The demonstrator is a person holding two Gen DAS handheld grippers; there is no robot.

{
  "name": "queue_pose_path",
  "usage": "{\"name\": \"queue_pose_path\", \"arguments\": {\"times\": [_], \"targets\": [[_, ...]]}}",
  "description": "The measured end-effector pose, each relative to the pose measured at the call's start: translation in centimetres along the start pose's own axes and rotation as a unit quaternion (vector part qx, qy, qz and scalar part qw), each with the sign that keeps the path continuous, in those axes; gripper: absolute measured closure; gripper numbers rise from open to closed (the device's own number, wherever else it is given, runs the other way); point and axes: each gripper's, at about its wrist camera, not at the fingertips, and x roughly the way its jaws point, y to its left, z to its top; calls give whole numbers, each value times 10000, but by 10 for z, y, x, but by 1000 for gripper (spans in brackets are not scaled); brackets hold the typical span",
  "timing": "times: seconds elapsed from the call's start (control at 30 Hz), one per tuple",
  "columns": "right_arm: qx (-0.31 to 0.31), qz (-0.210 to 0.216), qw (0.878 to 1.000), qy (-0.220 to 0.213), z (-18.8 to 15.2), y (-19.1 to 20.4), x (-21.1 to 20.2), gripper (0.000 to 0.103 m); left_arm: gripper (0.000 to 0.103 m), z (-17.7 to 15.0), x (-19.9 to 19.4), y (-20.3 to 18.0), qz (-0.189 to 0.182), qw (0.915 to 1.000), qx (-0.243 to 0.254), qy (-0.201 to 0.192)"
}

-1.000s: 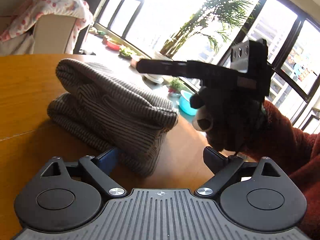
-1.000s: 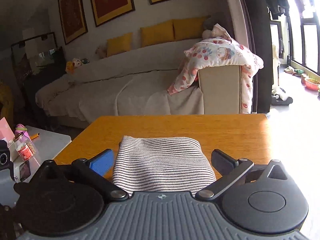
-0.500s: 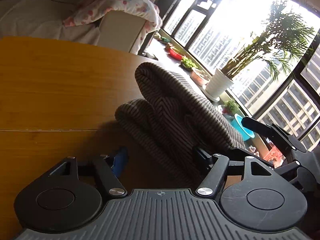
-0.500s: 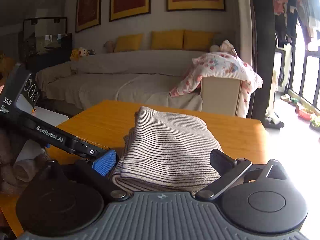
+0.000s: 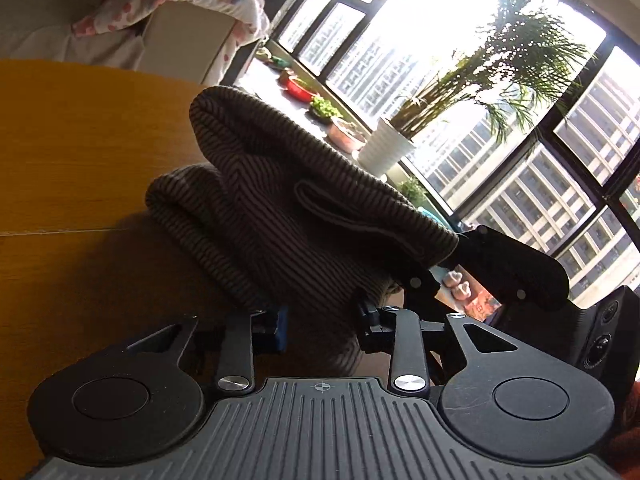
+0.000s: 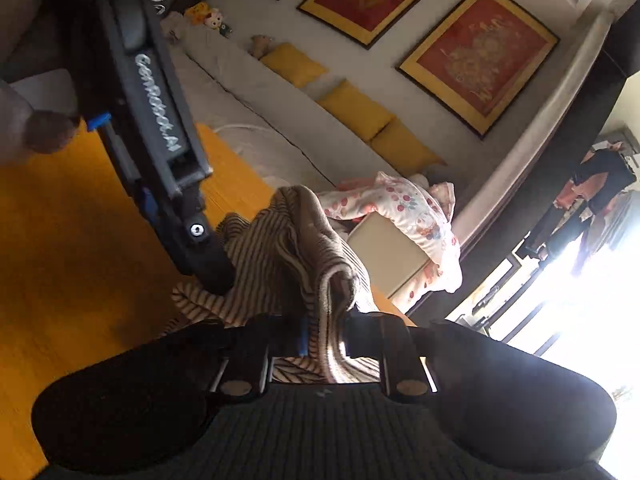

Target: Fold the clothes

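Note:
A folded striped knit garment [image 5: 280,200] lies bunched on the orange wooden table [image 5: 80,140]. My left gripper [image 5: 320,328] is shut on its near edge, with cloth pinched between the jaws. My right gripper [image 6: 324,336] is shut on another edge of the same garment [image 6: 296,248], lifted and tilted. The right gripper's body shows at the right of the left wrist view [image 5: 512,272]. The left gripper's body crosses the upper left of the right wrist view [image 6: 156,128].
A sofa arm with a floral blanket [image 5: 192,16] stands beyond the table's far edge. Windows and a potted palm [image 5: 384,152] are at the right. The sofa with yellow cushions [image 6: 356,108] and framed pictures lie behind in the right wrist view.
Both grippers have closed on the garment's edges. The right gripper has tilted sharply and lifted its edge. The left gripper has moved in closer to the cloth.

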Motion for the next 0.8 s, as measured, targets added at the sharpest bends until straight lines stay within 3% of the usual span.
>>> {"name": "queue_pose_path", "arguments": {"times": [0.1, 0.23, 0.33, 0.4, 0.43, 0.53, 0.67, 0.73, 0.8], "targets": [[638, 203, 9977, -111, 19, -30, -5, 90, 70, -2, 11, 1, -87, 9999, -82, 82], [1466, 1112, 9823, -357, 47, -60, -22, 90, 70, -7, 20, 9, -256, 9990, -319, 153], [1347, 1505, 9793, -111, 37, -48, -15, 90, 70, -11, 22, 13, -348, 9984, -422, 152], [1238, 1496, 9809, 93, 23, -38, -10, 89, 68, -13, 17, 16, -322, 9983, -451, 157], [1239, 1496, 9808, 162, 17, -36, -8, 89, 60, -13, 12, 18, -240, 9987, -439, 136], [807, 1466, 9859, 50, 2, -21, -15, 84, 58, -11, -8, 25, 116, 9989, -456, -41], [364, 1549, 9871, -171, -5, 2, -26, 63, 58, -6, -37, 32, 594, 9955, -598, -442], [397, 1589, 9864, -169, -3, 8, -24, 53, 53, -3, -46, 32, 718, 9938, -614, -579], [397, 1675, 9850, -150, -2, 16, -24, 26, 49, -2, -52, 30, 864, 9926, -548, -652]]}}
